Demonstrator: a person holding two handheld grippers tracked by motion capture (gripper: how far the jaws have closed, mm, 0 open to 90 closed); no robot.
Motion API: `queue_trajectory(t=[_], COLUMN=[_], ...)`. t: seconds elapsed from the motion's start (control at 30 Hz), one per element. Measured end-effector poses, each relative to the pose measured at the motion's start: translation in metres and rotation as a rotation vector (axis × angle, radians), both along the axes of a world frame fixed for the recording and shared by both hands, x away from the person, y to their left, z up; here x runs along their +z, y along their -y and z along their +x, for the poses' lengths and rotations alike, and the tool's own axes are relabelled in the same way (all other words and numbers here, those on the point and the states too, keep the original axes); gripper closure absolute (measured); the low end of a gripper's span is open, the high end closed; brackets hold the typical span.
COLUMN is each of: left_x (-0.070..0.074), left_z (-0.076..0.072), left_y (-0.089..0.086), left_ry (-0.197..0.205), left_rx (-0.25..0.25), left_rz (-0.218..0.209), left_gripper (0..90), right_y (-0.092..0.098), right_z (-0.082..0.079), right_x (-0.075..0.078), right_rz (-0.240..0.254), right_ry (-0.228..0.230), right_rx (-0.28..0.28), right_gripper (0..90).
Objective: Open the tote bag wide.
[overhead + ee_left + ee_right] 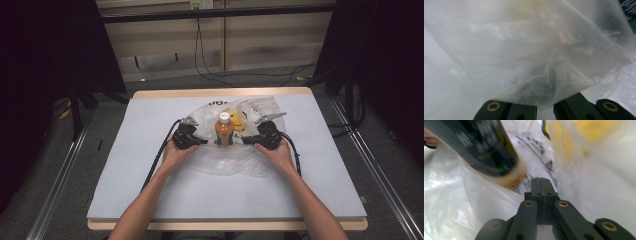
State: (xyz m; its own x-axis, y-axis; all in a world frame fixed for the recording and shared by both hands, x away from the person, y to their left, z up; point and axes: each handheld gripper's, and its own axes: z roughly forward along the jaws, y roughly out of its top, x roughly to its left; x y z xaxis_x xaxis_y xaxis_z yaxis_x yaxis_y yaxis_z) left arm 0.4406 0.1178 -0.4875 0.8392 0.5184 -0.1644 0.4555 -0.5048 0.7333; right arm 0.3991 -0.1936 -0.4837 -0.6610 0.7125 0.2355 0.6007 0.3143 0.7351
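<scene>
Hands hold two grippers on the desk. Left gripper sits just left of the bottle — whether its fingers pinch the plastic bag I cannot tell. Bottle stands on the bag. Right gripper sits just right of the bottle — fingers squeezed together.

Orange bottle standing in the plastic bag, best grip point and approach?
Probably the bottle at mid-body, below the white cap, coming in level from its right, where the right gripper sits. It stands upright with a round body, so fingers can close across it. The clear bag bunches around its base, so stay above the film.
</scene>
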Motion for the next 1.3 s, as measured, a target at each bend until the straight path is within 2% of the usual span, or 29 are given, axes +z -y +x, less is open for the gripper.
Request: queue_trajectory(t=[0.1, 0.13, 0.27, 0.33, 0.37, 0.43, 0.47, 0.5, 0.53, 0.67, 0.77, 0.83, 0.9, 1.0, 1.03, 1.07, 1.1, 1.13, 1.17, 1.2, 1.27, 1.3], left_x=[-0.003, -0.003, -0.003, -0.005, -0.005, -0.004, -0.004, -0.003, -0.004, -0.003, -0.002, -0.001, -0.001, -0.002, 0.001, 0.001, 0.004, 0.009, 0.018, 0.018, 0.026, 0.028], left_z=[0.002, 0.002, 0.004, 0.006, 0.006, 0.006, 0.006, 0.006, 0.006, 0.003, 0.003, 0.0, -0.002, -0.005, -0.009, -0.009, -0.011, -0.013, -0.02, -0.02, -0.029, -0.032], left_y=[-0.006, -0.007, -0.012, -0.024, -0.024, -0.037, -0.037, -0.043, -0.049, -0.067, -0.071, -0.071, -0.073, -0.078, -0.081, -0.081, -0.082, -0.083, -0.085, -0.085, -0.089, -0.09], left_ry=[-0.011, -0.012, -0.003, -0.028, -0.028, -0.012, -0.012, -0.015, -0.025, -0.011, -0.017, 0.0, -0.002, -0.018, -0.001, -0.001, 0.0, 0.003, 0.029, 0.029, 0.05, 0.057], left_rx=[0.024, 0.035, 0.063, 0.087, 0.087, 0.134, 0.134, 0.138, 0.139, 0.156, 0.166, 0.16, 0.154, 0.157, 0.16, 0.16, 0.156, 0.15, 0.14, 0.14, 0.127, 0.132], left_rz=[-0.015, -0.016, -0.016, -0.042, -0.042, -0.023, -0.023, -0.014, -0.023, -0.017, -0.01, 0.011, 0.013, -0.019, -0.034, -0.034, -0.053, -0.066, -0.074, -0.074, -0.086, -0.094], left_gripper=[90.0, 90.0, 90.0, 90.0, 90.0, 90.0, 90.0, 90.0, 90.0, 90.0, 90.0, 90.0, 90.0, 90.0, 90.0, 90.0, 90.0, 90.0, 90.0, 90.0, 90.0, 90.0], right_y=[0.011, 0.018, 0.028, 0.037, 0.037, 0.047, 0.048, 0.048, 0.051, 0.067, 0.07, 0.075, 0.077, 0.079, 0.077, 0.076, 0.076, 0.072, 0.07, 0.07, 0.067, 0.067], right_z=[0.0, -0.002, -0.003, -0.004, -0.004, -0.006, -0.007, -0.007, -0.007, -0.011, -0.013, -0.015, -0.017, -0.025, -0.029, -0.032, -0.032, -0.037, -0.041, -0.041, -0.055, -0.055], right_x=[-0.009, -0.01, -0.011, -0.012, -0.012, -0.012, -0.011, -0.011, -0.01, -0.011, -0.01, -0.008, -0.008, -0.007, -0.005, -0.003, -0.003, 0.005, 0.009, 0.009, 0.018, 0.018], right_rz=[-0.014, 0.015, 0.024, 0.013, 0.013, 0.011, 0.004, 0.004, -0.008, -0.005, -0.027, -0.045, -0.048, -0.043, -0.03, -0.013, -0.013, 0.0, 0.007, 0.007, 0.028, 0.028], right_ry=[-0.017, -0.036, -0.032, -0.015, -0.015, -0.014, -0.013, -0.013, -0.008, -0.002, 0.007, 0.005, 0.005, 0.011, 0.027, 0.033, 0.033, 0.049, 0.057, 0.057, 0.084, 0.084], right_rx=[-0.021, -0.04, -0.062, -0.095, -0.095, -0.111, -0.115, -0.115, -0.123, -0.165, -0.178, -0.188, -0.187, -0.17, -0.151, -0.146, -0.146, -0.126, -0.115, -0.115, -0.092, -0.092], right_gripper=[90.0, 90.0, 90.0, 90.0, 90.0, 90.0, 90.0, 90.0, 90.0, 90.0, 90.0, 90.0, 90.0, 90.0, 90.0, 90.0, 90.0, 90.0, 90.0, 90.0, 90.0, 90.0])
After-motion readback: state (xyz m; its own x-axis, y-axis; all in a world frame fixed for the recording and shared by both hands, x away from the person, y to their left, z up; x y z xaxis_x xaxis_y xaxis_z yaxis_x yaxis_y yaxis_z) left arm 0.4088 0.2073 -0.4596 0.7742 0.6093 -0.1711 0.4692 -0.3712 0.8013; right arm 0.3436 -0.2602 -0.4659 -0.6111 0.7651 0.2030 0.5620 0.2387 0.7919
